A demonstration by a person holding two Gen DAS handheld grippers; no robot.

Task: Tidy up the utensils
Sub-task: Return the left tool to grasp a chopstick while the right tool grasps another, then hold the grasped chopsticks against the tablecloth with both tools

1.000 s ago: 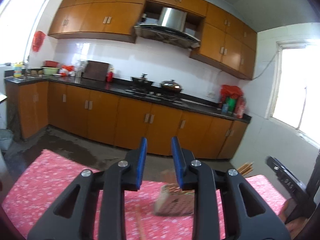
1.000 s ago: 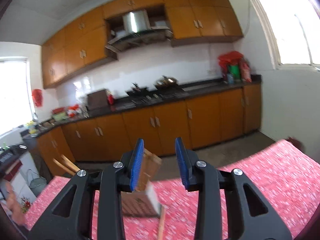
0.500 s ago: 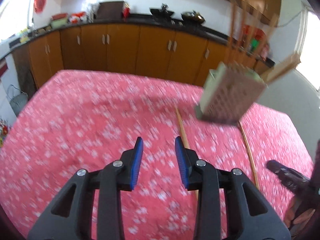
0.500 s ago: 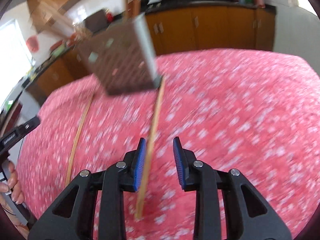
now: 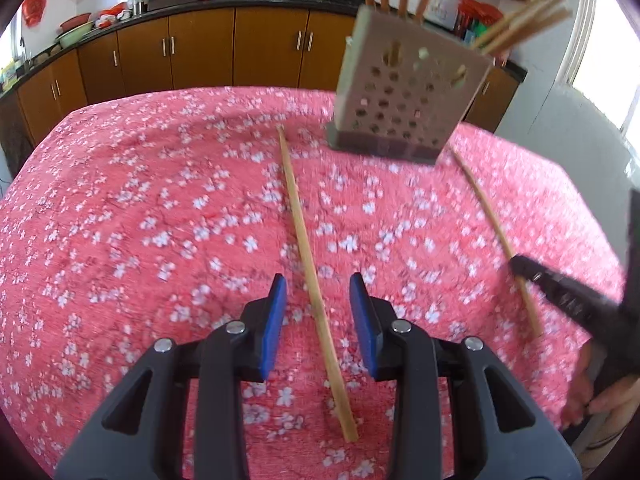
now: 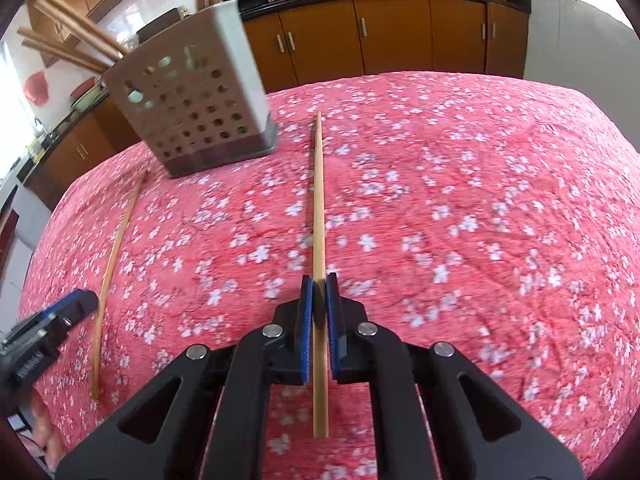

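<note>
A perforated metal utensil holder [image 5: 404,88] [image 6: 192,108] stands on the red floral tablecloth, with several wooden chopsticks sticking out of it. Two loose chopsticks lie on the cloth. In the left wrist view my left gripper [image 5: 318,300] is open and straddles one chopstick [image 5: 304,232] without touching it. In the right wrist view my right gripper [image 6: 319,292] is shut on the other chopstick [image 6: 319,208], which lies flat on the cloth. Each gripper shows at the edge of the other's view: the right one [image 5: 560,292], the left one [image 6: 48,328].
The table [image 5: 120,208] fills the lower part of both views. Behind it run orange kitchen cabinets [image 5: 200,48] under a dark counter with pots and bowls. A white wall and a window [image 5: 600,60] are at the right.
Both grippers tilted down from the kitchen to the table and came low over the chopsticks. The right gripper has closed on its chopstick. The left stays open.
</note>
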